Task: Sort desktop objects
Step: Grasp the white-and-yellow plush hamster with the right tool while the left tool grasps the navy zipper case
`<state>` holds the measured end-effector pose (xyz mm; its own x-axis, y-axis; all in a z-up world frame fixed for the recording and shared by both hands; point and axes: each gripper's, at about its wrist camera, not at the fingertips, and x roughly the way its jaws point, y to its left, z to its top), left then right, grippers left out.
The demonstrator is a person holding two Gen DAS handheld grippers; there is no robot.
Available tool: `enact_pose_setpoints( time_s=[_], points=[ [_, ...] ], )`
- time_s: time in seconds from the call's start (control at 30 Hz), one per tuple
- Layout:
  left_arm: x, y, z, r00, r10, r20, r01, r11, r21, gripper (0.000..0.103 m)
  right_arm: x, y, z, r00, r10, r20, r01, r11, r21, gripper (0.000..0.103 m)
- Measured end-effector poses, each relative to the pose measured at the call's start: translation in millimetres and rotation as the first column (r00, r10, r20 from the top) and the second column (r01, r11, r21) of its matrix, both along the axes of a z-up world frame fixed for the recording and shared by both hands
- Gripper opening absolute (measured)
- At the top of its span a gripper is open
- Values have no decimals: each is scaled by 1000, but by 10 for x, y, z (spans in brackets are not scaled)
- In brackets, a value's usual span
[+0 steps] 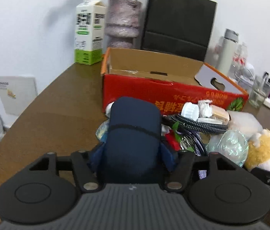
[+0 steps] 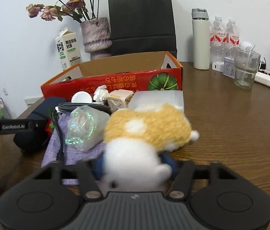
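Observation:
My left gripper is shut on a dark blue zip case, which stands between its blue pads. My right gripper is shut on the white end of a yellow and white plush toy, also visible in the left wrist view. Between them lies a pile: a crumpled clear plastic wrap, a braided black cable, a purple cloth, a white cap and small boxes. The open red cardboard box stands just behind the pile.
A milk carton, a vase of dried roses and a black paper bag stand along the wall. A white flask, water bottles, a glass and a power strip are at the right.

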<state>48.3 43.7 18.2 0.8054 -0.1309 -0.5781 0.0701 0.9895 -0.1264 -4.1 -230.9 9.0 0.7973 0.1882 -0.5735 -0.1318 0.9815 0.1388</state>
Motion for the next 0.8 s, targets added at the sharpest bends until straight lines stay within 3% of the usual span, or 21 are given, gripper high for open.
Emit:
enact_pose_setpoints(
  time_s=[0.23, 0.27, 0.3, 0.33, 0.47, 0.5, 0.6, 0.73, 0.8],
  points=[
    [-633, 0, 228, 989, 101, 106, -103, 995, 12, 59, -326, -126, 182, 991, -62, 114, 64, 998, -7, 52],
    [-743, 1, 260, 984, 117, 133, -119, 993, 13, 53, -411, -151, 204, 987, -69, 145, 70, 998, -4, 52],
    [-838, 2, 290, 979, 128, 161, -133, 991, 20, 33, -475, -166, 220, 983, -69, 170, 71, 997, -3, 52],
    [-926, 3, 318, 976, 135, 171, -142, 989, 30, 29, -517, -175, 229, 981, -65, 185, 67, 998, -2, 52],
    [-1146, 28, 379, 982, 83, 170, -87, 996, 13, 29, -702, -139, 242, 972, -39, 231, 40, 999, 1, 52],
    [-1157, 1, 357, 986, 79, 150, -87, 995, 49, 34, -717, -113, 244, 973, -26, 228, 27, 1000, -3, 52],
    [-1142, -48, 222, 991, 63, 116, -76, 991, 113, 92, -760, -18, 224, 976, 15, 216, -9, 1000, -28, 52],
    [-936, -162, 73, 997, 45, 63, -56, 983, 174, 94, -779, 157, 134, 979, 62, 192, -51, 997, -60, 53],
    [-842, -255, -13, 997, 63, 48, -73, 964, 257, 92, -781, 234, 90, 983, 83, 166, -71, 994, -82, 54]
  ],
)
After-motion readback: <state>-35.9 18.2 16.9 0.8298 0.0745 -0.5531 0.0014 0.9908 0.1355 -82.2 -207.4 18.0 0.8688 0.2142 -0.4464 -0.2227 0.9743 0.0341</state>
